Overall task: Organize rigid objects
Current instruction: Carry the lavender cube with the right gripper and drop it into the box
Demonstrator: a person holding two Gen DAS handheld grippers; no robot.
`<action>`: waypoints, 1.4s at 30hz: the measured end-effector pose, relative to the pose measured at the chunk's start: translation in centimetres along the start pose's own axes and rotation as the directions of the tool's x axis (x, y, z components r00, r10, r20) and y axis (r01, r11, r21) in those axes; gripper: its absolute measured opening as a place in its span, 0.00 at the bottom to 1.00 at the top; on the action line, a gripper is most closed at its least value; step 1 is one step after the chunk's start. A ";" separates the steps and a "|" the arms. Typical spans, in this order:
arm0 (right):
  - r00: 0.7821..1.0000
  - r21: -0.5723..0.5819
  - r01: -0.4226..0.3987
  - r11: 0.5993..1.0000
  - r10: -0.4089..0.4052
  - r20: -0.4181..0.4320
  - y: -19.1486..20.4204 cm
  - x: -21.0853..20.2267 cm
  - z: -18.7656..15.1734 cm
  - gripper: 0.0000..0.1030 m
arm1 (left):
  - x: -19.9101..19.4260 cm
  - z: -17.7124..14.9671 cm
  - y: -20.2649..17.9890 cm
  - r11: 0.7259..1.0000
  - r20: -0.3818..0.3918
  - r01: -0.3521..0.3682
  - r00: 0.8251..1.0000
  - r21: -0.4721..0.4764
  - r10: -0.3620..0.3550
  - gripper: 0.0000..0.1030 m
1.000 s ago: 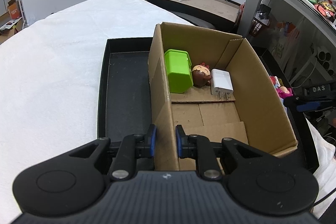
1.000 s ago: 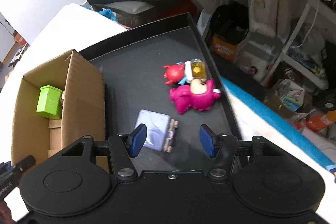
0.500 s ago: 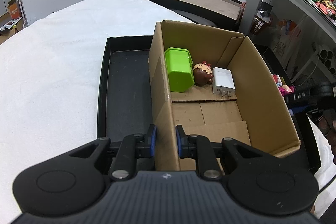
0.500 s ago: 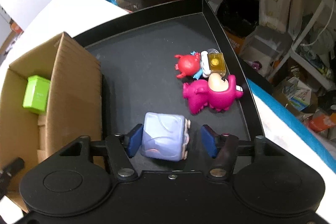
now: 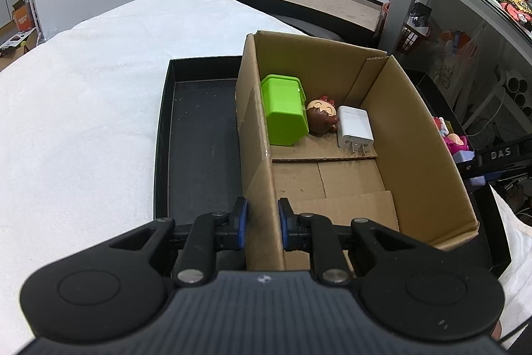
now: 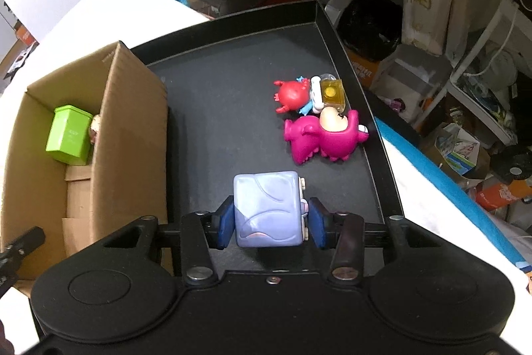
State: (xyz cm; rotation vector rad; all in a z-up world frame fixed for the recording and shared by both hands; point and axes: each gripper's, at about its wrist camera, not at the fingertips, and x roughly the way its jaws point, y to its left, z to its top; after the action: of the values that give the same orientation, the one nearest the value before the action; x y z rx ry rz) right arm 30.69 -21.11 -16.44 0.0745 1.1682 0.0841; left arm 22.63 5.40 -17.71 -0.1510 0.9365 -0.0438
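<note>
right gripper [image 6: 270, 223] has clamped the lilac cube [image 6: 267, 209]; pink toy [image 6: 324, 138] near, maybe touching.

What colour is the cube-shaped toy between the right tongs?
Pale lavender-blue cube toy, clearest in the right wrist view.

The left gripper [image 5: 262, 223] points steeply down, its blue-padded fingers [image 5: 241, 223] clamped on the cardboard box wall [image 5: 257, 188]. The right gripper [image 6: 270, 220], also tilted steeply down, pinches a lavender cube toy [image 6: 267, 210] at 12 o'clock.
</note>
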 end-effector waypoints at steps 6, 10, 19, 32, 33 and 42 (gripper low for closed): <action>0.999 -0.006 -0.015 1.000 0.016 0.039 0.6 -1.9 0.3 0.42 | 0.0 0.0 0.0 1.000 0.001 0.000 1.000 0.000 0.000 0.17; 0.997 -0.025 -0.032 0.999 0.033 0.065 1.5 -3.2 0.7 0.42 | 0.0 -0.1 0.0 1.000 0.001 0.003 1.000 -0.003 -0.003 0.18; 0.990 -0.080 -0.060 0.995 0.070 0.121 4.1 -6.2 2.2 0.42 | 0.0 0.0 0.0 1.000 -0.001 0.007 1.000 -0.008 -0.007 0.18; 0.983 -0.153 -0.073 0.985 0.097 0.154 7.8 -8.1 3.3 0.43 | -0.1 0.0 0.3 1.000 0.001 0.018 1.000 -0.022 -0.018 0.18; 0.982 -0.160 -0.085 0.983 0.110 0.152 8.2 -8.2 3.4 0.43 | -0.1 0.0 0.3 1.000 0.001 0.018 1.000 -0.023 -0.018 0.18; 0.976 -0.208 -0.163 0.965 0.188 0.107 11.7 -7.4 3.6 0.43 | -0.1 0.0 0.3 0.999 -0.001 0.020 1.000 -0.025 -0.020 0.18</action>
State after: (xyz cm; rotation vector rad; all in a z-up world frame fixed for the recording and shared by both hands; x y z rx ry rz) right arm 30.83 -10.29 -7.01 0.0071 1.0198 0.3479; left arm 22.59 5.67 -17.65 -0.1838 0.9367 -0.0503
